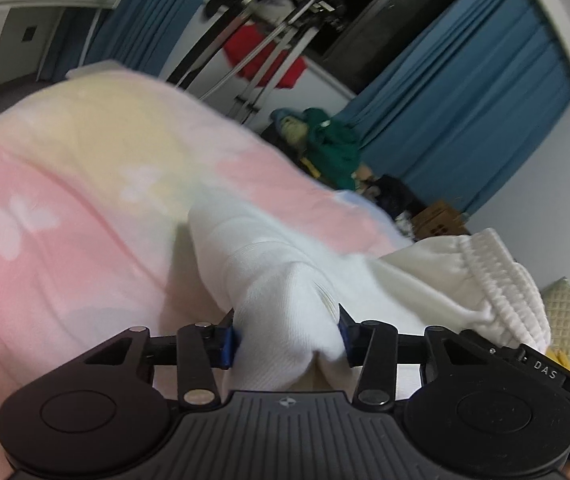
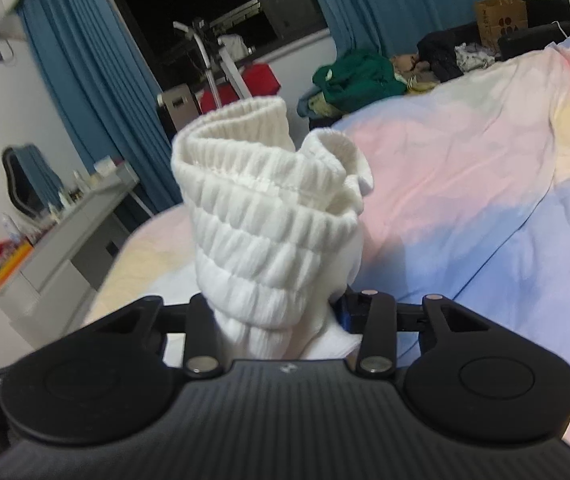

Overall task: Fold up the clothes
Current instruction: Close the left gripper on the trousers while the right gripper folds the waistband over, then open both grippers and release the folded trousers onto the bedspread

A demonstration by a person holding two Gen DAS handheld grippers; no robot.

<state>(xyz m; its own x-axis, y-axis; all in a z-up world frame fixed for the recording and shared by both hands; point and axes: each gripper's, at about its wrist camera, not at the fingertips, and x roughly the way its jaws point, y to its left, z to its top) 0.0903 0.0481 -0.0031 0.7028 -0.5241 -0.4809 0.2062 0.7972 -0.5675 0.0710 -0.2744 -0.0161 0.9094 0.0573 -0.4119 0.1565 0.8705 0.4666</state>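
Observation:
A white garment [image 1: 285, 264] with a ribbed elastic band lies stretched over the pastel bedspread [image 1: 65, 184]. My left gripper [image 1: 287, 334] is shut on a bunched fold of its smooth cloth, which trails away across the bed; the ribbed band [image 1: 497, 280] hangs at the right. My right gripper [image 2: 275, 320] is shut on the ribbed band [image 2: 261, 200], which stands up bunched in front of the camera and hides the fingertips. The bedspread [image 2: 465, 200] fills the right of that view.
A pile of green and dark clothes [image 2: 361, 76] lies past the bed's far edge, with a paper bag [image 2: 501, 20] behind. A drying rack with a red item [image 1: 261, 56] stands by blue curtains [image 1: 465, 112]. A grey desk [image 2: 65, 240] is left of the bed.

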